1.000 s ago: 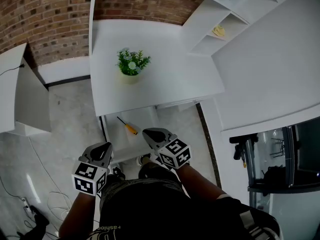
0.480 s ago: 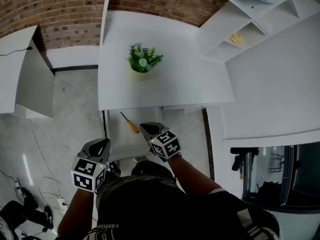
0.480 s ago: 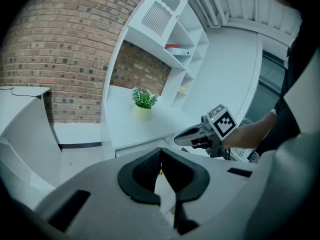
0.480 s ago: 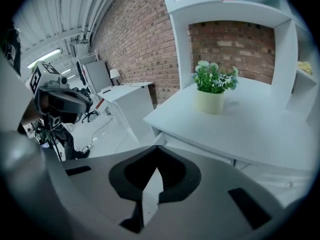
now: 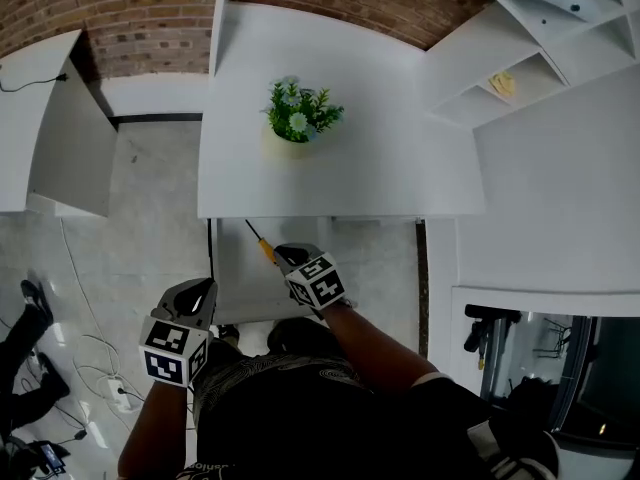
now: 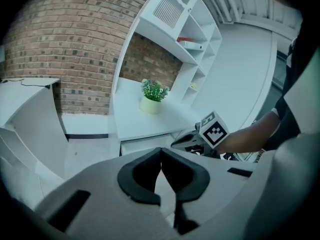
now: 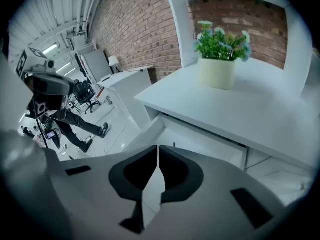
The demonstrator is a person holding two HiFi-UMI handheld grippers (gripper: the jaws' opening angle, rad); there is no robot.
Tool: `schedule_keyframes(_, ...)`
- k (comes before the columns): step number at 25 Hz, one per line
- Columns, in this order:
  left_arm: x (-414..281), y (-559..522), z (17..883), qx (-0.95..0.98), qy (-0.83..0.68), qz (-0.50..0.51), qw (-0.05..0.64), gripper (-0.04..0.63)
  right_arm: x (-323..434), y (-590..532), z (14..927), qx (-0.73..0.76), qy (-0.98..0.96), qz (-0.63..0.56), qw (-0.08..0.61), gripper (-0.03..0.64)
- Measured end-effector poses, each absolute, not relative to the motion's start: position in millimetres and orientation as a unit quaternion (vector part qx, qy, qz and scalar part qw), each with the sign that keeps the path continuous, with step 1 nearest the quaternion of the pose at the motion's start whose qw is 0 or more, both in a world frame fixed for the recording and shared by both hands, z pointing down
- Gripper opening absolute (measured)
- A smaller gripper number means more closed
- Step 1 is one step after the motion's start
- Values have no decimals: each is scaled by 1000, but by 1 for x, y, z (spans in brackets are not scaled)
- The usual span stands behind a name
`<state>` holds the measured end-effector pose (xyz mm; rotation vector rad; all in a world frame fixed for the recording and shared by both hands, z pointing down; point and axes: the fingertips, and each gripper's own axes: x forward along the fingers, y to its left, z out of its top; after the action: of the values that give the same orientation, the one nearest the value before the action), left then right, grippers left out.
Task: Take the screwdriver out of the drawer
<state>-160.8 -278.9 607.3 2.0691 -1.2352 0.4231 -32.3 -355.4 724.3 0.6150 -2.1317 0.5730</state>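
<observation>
Head view: the screwdriver lies slantwise in the open drawer, which juts out from under the front edge of the white counter. Its dark shaft points toward the counter and its yellow handle toward the person. The right gripper reaches over the drawer with its tip just beside the yellow handle; whether the two touch cannot be told from here.

Right gripper view: the jaws of the right gripper stand together at the tips with only a thin slit between them, and they hold nothing. Beyond them are the drawer and the counter, which carries a potted plant.

Left gripper view: the left gripper has its jaws meeting at the tips and is empty. In the head view the left gripper hangs over the floor to the left of the drawer, apart from it.
</observation>
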Motion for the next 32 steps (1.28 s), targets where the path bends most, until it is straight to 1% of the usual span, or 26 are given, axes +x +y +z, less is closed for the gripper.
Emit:
schedule_keyframes(7,-171,-284,624,774,-494,167,358,18,-30,-365,776,227,-828,243,452,8)
schedule_keyframes(11,-177,-284,635,762,-503,174,369,18,-26,-373,801,216,-820,229,479,38)
schedule_keyframes(15,-174,-283,644,759,-500,187,373,18,-21,-376,825,210,-808,235,497,44)
schedule_keyframes(24,-172,-271,662,737,-507,198,401,18,-24,-375,869,196,-792,260,516,54)
schedule_keyframes(32,-174,-261,671,724,-515,200,413,18,-26,-373,897,187,-780,262,537,69)
